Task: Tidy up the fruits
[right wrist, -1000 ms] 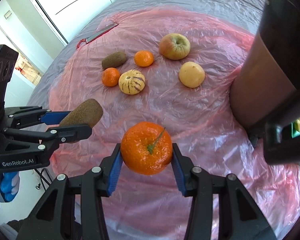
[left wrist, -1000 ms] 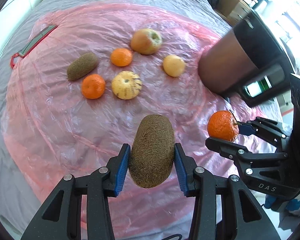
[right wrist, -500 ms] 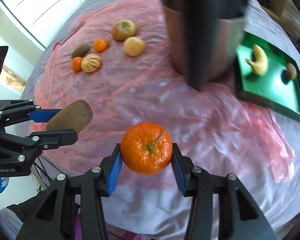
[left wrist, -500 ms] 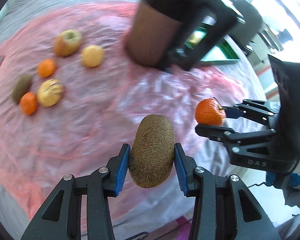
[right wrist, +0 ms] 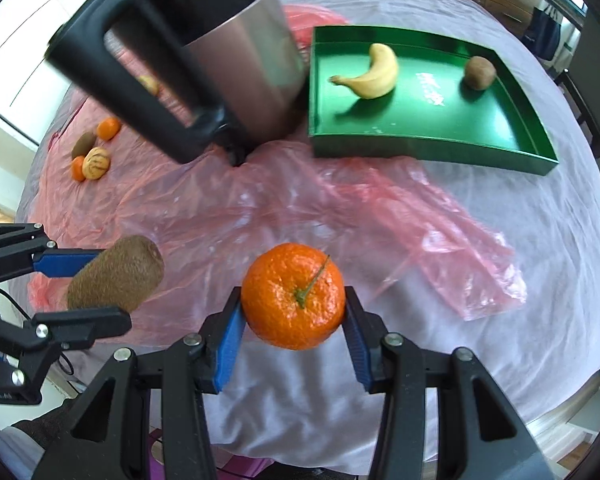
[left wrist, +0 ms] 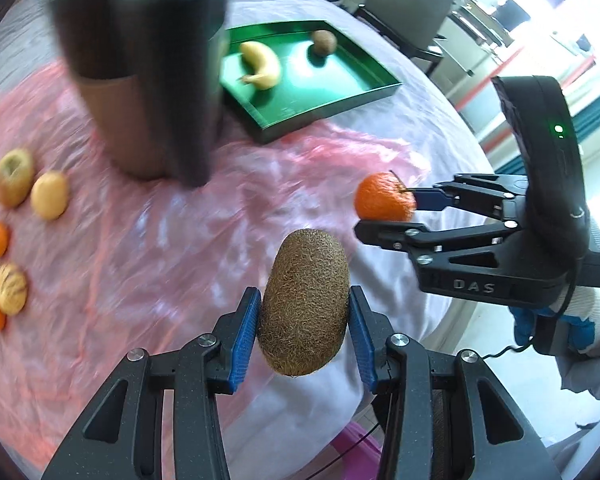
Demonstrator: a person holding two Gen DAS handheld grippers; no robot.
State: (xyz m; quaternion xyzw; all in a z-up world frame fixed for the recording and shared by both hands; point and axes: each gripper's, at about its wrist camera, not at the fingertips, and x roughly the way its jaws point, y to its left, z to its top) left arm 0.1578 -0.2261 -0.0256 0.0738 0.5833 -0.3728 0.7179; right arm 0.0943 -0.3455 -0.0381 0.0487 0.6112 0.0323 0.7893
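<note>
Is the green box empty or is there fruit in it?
Not empty. The green tray holds a banana and a kiwi, lying apart on its floor.

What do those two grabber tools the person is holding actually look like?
Both are black plastic tongs with blue ribbed pads and silver screws. The right gripper carries white "DAS" lettering, a bulky black housing with a green light, and a thin black cable. The hand holding it wears a white glove with blue parts. The left gripper matches.
</note>
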